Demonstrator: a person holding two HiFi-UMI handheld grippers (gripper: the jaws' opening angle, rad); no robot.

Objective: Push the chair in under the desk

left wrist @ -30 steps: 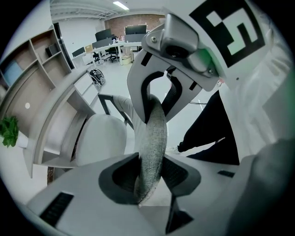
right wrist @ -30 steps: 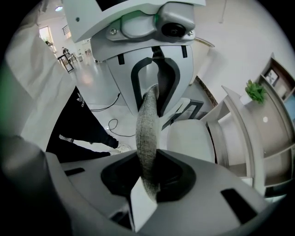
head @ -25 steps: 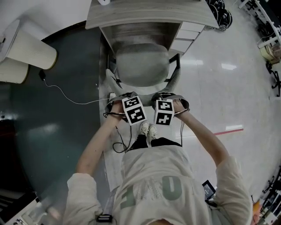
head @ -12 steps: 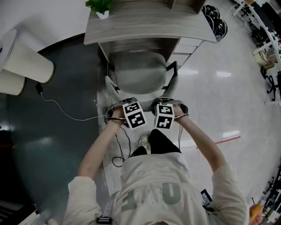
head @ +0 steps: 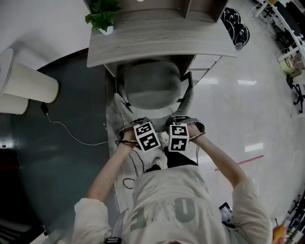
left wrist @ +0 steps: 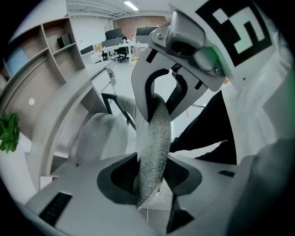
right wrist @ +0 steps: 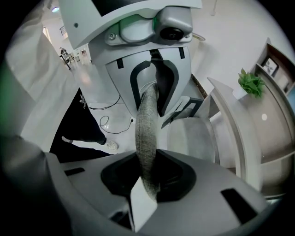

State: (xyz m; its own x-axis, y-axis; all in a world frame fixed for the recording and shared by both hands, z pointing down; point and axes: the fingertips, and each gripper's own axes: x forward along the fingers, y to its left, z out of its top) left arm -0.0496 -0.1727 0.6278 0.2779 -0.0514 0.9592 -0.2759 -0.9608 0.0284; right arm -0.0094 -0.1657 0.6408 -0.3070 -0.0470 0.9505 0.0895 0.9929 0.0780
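The grey fabric chair has its seat (head: 151, 86) partly below the front edge of the wooden desk (head: 162, 45). I stand behind it with both grippers on the top rim of its backrest (left wrist: 154, 138). My left gripper (head: 137, 122) has the rim between its jaws; the jaws are opening while its pads (left wrist: 182, 173) still touch the fabric. My right gripper (head: 180, 119) is shut on the same rim (right wrist: 146, 133), a little to the right. In each gripper view the other gripper clamps the rim further along.
A potted plant (head: 102, 14) stands on the desk's left end. A drawer unit (head: 205, 59) sits under its right side. Two white cylinders (head: 31, 81) and a cable (head: 71, 133) lie on the dark floor to the left. A red line (head: 238, 161) crosses the pale floor.
The chair has rolled forward, its seat going further under the desk edge. Both grippers and the person followed it toward the desk. The plant has come into view.
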